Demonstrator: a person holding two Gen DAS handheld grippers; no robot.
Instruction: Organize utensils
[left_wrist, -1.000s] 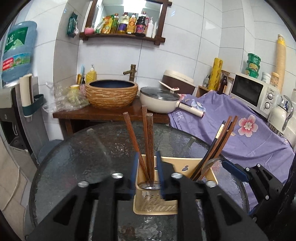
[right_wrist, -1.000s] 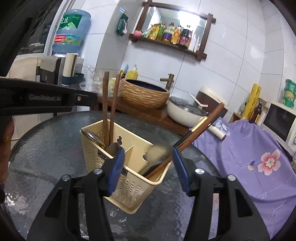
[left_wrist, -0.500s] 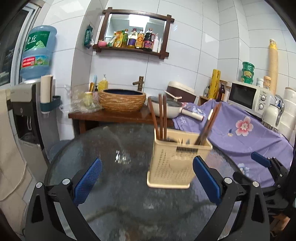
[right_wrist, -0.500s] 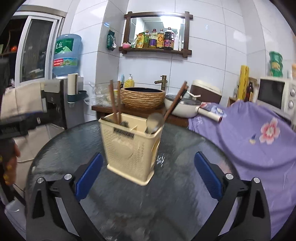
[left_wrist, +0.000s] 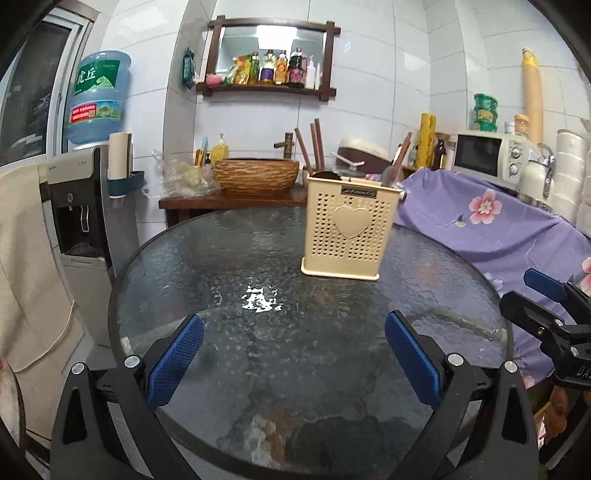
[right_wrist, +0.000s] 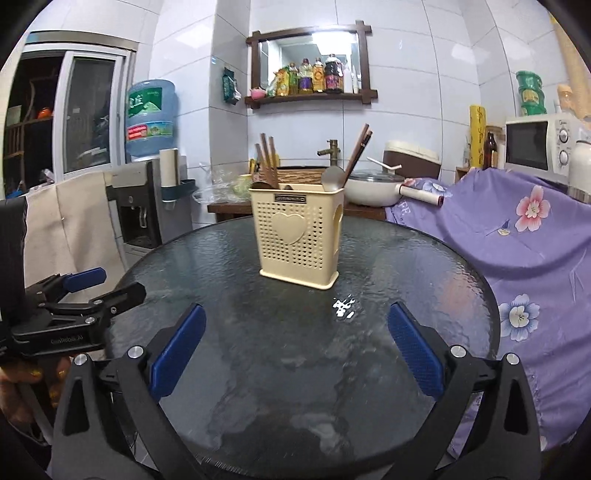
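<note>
Perforated plastic caddy (right_wrist: 300, 238), textured glass table (right_wrist: 280, 354)

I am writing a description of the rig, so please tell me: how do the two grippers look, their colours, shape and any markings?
Both the left gripper and the right gripper have black angular frames with silver screws and blue, finely textured pads. The left gripper's black body carries small white lettering, too blurred to read for sure. No cables or sleeves show.

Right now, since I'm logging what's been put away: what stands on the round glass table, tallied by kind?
Cream perforated plastic utensil holder: 1
Chopstick bundles in it: 2, one upright brown wooden bundle and one leaning darker bundle
Spoon bowls above the rim: 2, one silver metal spoon and one darker spoon bowl, which is less clear
Total: 5
</note>
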